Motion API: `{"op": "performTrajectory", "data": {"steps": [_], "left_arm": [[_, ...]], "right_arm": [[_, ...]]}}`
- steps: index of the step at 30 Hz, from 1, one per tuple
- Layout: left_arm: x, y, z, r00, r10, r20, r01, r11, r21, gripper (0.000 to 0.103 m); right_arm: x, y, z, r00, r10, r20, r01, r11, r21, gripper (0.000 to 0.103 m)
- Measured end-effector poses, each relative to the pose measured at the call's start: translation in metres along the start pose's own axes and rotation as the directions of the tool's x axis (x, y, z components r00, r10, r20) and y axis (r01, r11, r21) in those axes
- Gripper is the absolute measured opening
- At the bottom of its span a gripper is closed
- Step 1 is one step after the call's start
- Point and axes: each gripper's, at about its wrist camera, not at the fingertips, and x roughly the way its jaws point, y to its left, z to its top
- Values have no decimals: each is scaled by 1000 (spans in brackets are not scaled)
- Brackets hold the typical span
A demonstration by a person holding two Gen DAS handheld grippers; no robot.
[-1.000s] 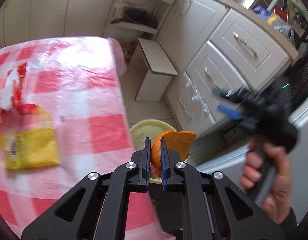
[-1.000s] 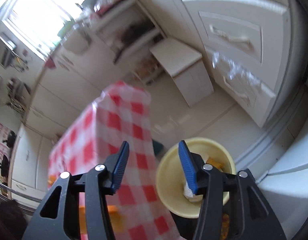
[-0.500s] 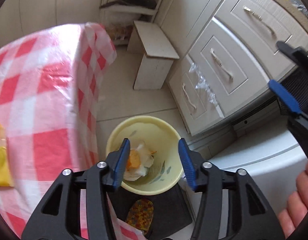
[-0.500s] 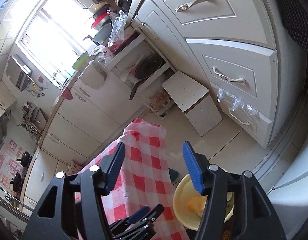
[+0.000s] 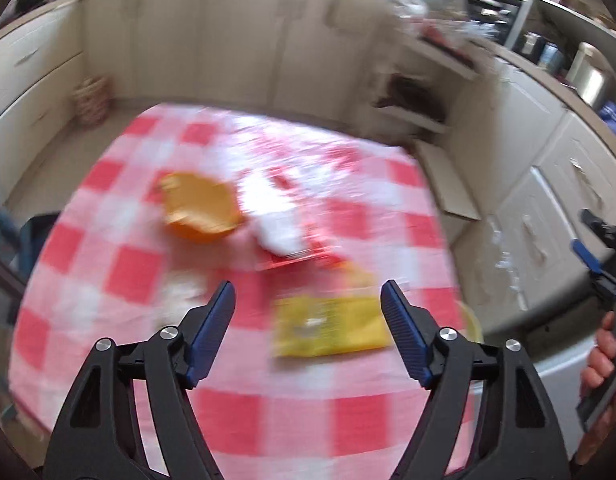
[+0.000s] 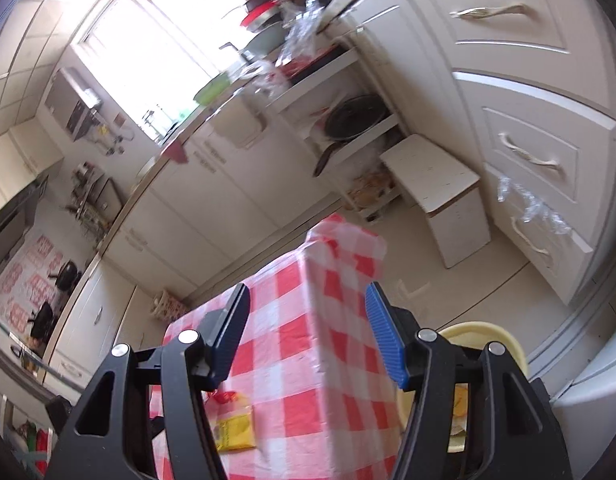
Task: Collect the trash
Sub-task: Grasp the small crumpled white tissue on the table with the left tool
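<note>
Gone from the left gripper (image 5: 308, 320) is the orange peel it pinched a second ago; its view has swung from the yellow bin back over the table (image 5: 108, 280), and its jaws are opening, wide apart, with nothing between them. Left wrist view, blurred: on the red-and-white checked cloth, a yellow packet (image 5: 332, 326) lies flat just beyond the fingertips. Behind the packet sits a torn red-and-white wrapper (image 5: 286, 236), and left of the wrapper an orange peel (image 5: 200, 210), cupped like a shallow bowl. At the right edge a hand (image 5: 602, 356) holds the right gripper's handle.

Right wrist view: the right gripper (image 6: 306, 336) is partly open and empty, raised beside the table's (image 6: 308, 360) corner. The packet (image 6: 234, 432) shows on the table at lower left, with a red scrap (image 6: 225, 397) just behind it. The bin (image 6: 504, 344) stands on the floor right of the table, mostly hidden behind the right finger; something orange shows inside it.
</note>
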Motion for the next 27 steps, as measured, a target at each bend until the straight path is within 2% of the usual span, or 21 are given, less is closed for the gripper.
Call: {"op": "performTrajectory", "data": {"steps": [2, 5, 10, 14, 15, 20, 23, 25, 27], "left_arm": [[10, 31, -8, 998, 48, -36, -49, 998, -33, 72], [21, 54, -15, 995, 85, -52, -87, 995, -50, 72], [43, 63, -15, 986, 156, -53, -156, 988, 1, 72], [56, 68, -17, 981, 177, -77, -177, 984, 14, 72], [58, 68, -18, 981, 178, -82, -178, 984, 17, 72], [64, 67, -20, 979, 184, -87, -180, 982, 53, 69], [62, 67, -21, 979, 187, -83, -181, 981, 77, 49], [59, 72, -20, 981, 171, -89, -165, 984, 74, 22], [56, 81, -20, 986, 130, -104, -126, 991, 41, 17]], "right_arm": [[10, 18, -9, 999, 11, -33, -13, 999, -48, 58], [25, 41, -24, 996, 21, -86, -31, 993, -115, 58], [52, 76, -47, 985, 18, -174, -58, 972, -227, 62], [74, 94, -64, 969, -12, -248, -66, 950, -304, 62], [79, 97, -69, 963, -26, -268, -63, 945, -320, 63], [113, 100, -102, 908, -161, -386, -24, 901, -433, 63], [125, 96, -121, 877, -220, -426, -10, 880, -475, 63], [131, 97, -130, 864, -237, -444, -13, 871, -491, 63], [135, 99, -139, 859, -250, -447, -15, 860, -510, 63]]}}
